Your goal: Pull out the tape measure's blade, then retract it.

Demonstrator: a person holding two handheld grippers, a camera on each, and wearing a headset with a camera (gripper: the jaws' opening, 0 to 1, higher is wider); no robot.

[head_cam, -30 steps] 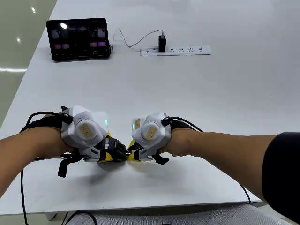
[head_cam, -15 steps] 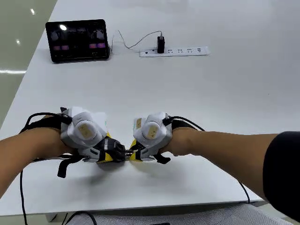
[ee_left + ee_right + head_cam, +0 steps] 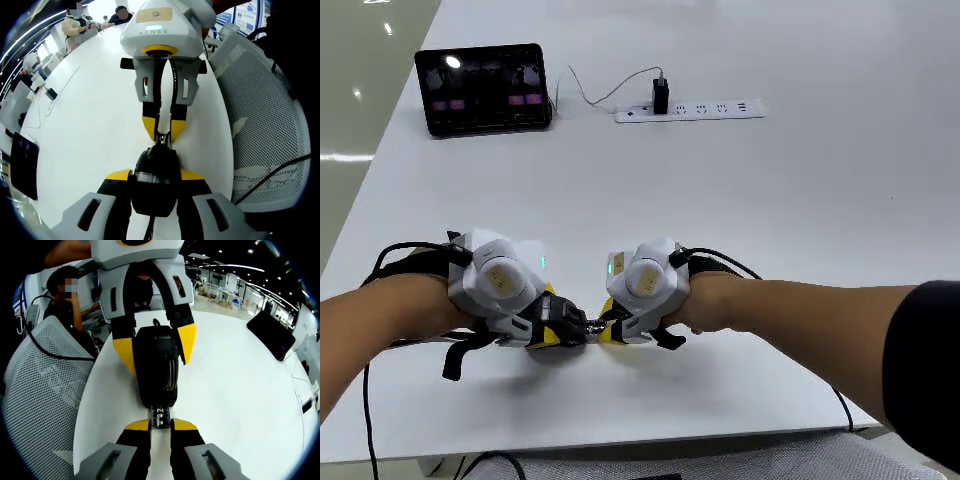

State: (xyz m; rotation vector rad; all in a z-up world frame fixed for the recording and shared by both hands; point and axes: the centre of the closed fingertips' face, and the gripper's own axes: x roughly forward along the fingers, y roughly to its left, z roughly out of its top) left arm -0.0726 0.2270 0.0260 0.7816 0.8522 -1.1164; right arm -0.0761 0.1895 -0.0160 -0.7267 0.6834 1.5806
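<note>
A black tape measure [image 3: 155, 175] sits between the yellow pads of my left gripper [image 3: 155, 172], which is shut on its case. A short length of its blade [image 3: 160, 416], with printed marks, sticks out of the case [image 3: 157, 365]. My right gripper [image 3: 160, 424] is shut on that blade end. In the head view both grippers meet tip to tip near the table's front edge: the left gripper [image 3: 552, 326] with the tape measure [image 3: 568, 324], and the right gripper [image 3: 606, 329] just beside it.
On the white table [image 3: 740, 200], a black tablet [image 3: 485, 87] stands at the far left. A white power strip [image 3: 690, 109] with a black plug and cable lies at the far middle. A mesh chair [image 3: 260, 115] stands by the table's edge.
The right gripper has edged slightly to the right, away from the left one. Both grips are unchanged.
</note>
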